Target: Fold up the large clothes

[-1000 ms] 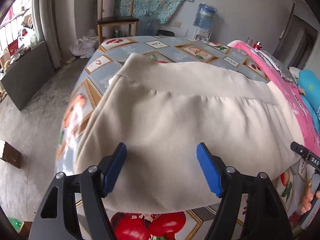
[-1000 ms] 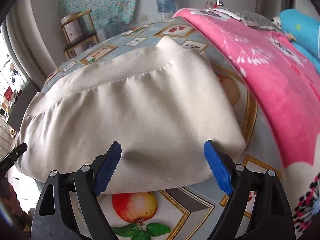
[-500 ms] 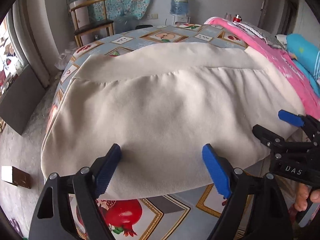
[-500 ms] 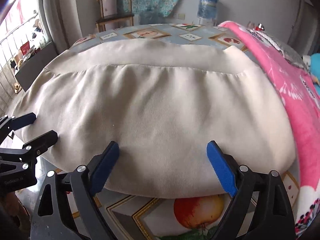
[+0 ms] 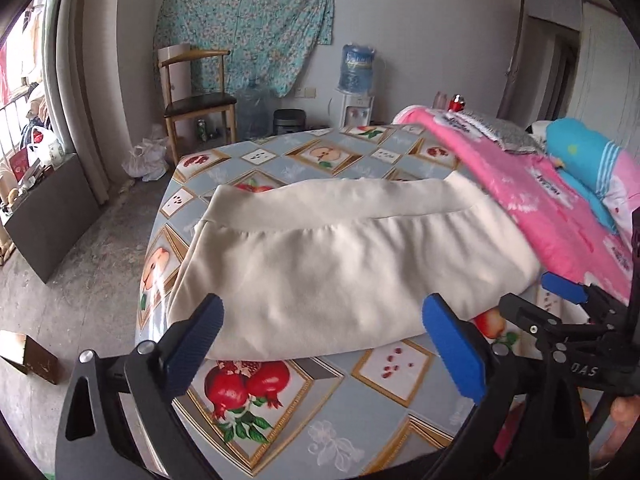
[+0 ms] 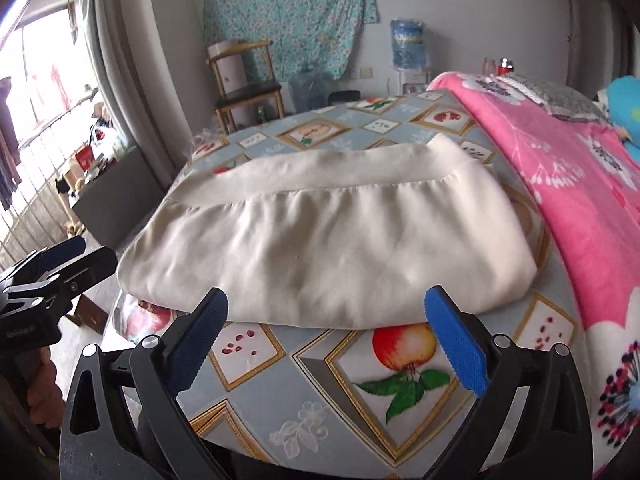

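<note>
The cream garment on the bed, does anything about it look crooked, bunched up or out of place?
Nothing much stands out. The folded cream garment lies flat on the fruit-print sheet, its band along the far edge, with only soft ripples below that seam. Its right end sits close to the pink blanket. Both grippers are open and clear of it.

A bed (image 5: 352,396) covered by a grey-blue sheet printed with framed fruit carries a folded cream garment (image 5: 344,264) lying flat across its middle, with a pink flowered blanket (image 5: 532,204) spread just beside it.
</note>
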Tool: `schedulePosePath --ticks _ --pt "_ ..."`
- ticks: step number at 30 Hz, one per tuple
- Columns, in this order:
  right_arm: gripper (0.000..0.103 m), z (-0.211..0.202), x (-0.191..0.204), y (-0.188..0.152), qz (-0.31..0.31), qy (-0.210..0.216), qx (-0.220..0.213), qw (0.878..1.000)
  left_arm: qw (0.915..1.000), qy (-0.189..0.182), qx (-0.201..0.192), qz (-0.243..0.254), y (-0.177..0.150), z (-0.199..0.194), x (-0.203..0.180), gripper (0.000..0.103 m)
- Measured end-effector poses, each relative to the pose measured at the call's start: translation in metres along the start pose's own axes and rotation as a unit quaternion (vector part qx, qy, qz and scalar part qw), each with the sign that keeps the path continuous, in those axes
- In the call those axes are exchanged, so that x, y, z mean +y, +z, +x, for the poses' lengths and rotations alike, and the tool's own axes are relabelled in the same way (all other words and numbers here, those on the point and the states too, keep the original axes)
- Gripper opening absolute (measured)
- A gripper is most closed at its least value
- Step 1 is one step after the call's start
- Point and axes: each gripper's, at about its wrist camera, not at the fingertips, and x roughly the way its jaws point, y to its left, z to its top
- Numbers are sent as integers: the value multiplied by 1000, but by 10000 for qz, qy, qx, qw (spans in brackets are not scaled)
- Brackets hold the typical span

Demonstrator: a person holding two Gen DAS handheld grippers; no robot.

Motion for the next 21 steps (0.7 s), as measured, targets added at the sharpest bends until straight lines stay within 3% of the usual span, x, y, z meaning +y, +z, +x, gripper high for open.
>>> schedulePosePath --ticks 9,14,21 --pt "96 -36 5 -6 -100 -464 -485 9977 9990 -231 -351 -175 -7 -34 -12 98" --pt "96 -46 10 -9 -213 -712 -606 9954 9992 108 -312 -221 -10 -35 -15 98" --pt "96 -58 18 -10 -508 -1101 -903 9885 9945 998 -247 -214 -10 -27 -16 98"
